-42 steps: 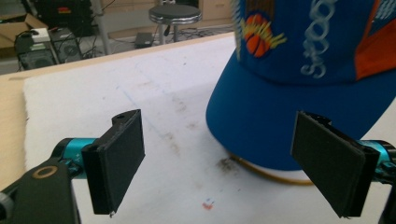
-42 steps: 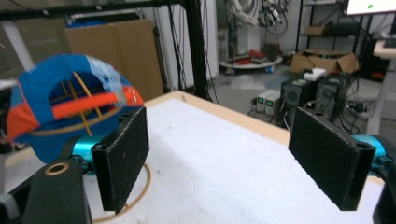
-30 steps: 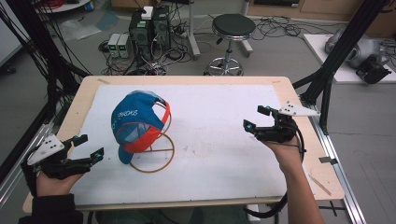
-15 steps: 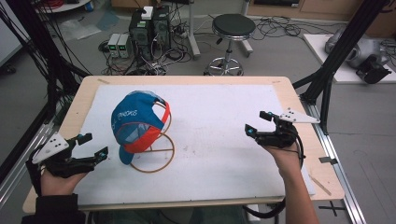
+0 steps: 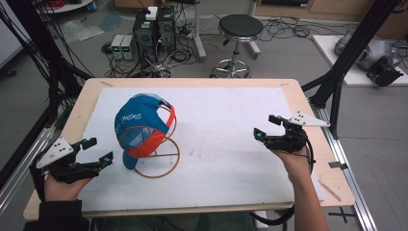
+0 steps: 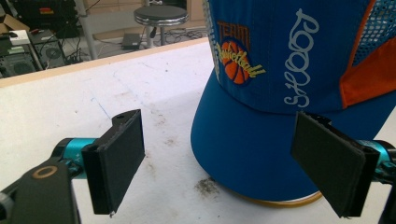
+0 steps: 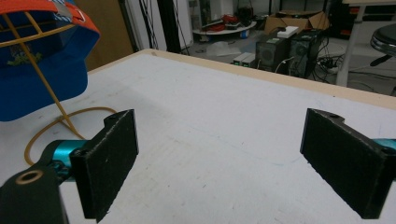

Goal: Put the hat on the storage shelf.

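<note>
High view: blue-and-orange mesh baseball cap sits on a thin gold wire stand left of centre on the white-topped table, brim hanging down toward the left gripper, which is just beside it with jaws wide and empty. Right gripper, also wide and empty, is well apart, so the left is nearer. Left gripper view shows the brim edge ahead between the jaws, nearer one pad; right gripper view catches the cap's underside and the stand's wire struts
</note>
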{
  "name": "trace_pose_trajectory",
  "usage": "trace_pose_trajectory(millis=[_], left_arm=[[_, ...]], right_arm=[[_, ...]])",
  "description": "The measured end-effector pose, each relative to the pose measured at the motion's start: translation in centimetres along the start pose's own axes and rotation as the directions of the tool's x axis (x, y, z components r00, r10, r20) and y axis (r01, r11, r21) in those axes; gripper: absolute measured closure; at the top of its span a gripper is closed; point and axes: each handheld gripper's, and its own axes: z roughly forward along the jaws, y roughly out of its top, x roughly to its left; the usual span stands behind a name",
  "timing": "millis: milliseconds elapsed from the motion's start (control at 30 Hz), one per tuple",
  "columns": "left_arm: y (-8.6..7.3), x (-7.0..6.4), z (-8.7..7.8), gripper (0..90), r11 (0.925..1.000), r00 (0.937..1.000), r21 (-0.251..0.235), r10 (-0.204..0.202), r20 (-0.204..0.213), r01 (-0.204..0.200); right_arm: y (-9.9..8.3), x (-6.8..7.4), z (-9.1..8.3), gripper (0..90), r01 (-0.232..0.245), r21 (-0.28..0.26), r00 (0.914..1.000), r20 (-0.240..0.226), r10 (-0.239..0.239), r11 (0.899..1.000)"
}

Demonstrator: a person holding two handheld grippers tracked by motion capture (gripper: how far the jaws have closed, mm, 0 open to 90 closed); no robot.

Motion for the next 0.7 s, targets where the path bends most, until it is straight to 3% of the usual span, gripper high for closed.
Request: trace_pose_trajectory(millis=[700], left_arm=[[-0.26,-0.08,0.28,17.8,1.0,1.0,0.006,-0.005,0.007,0.005]], right_arm=[[-0.16,-0.04,0.21,10.7,-0.006,0.004,1.0,-0.002,0.006,1.0]])
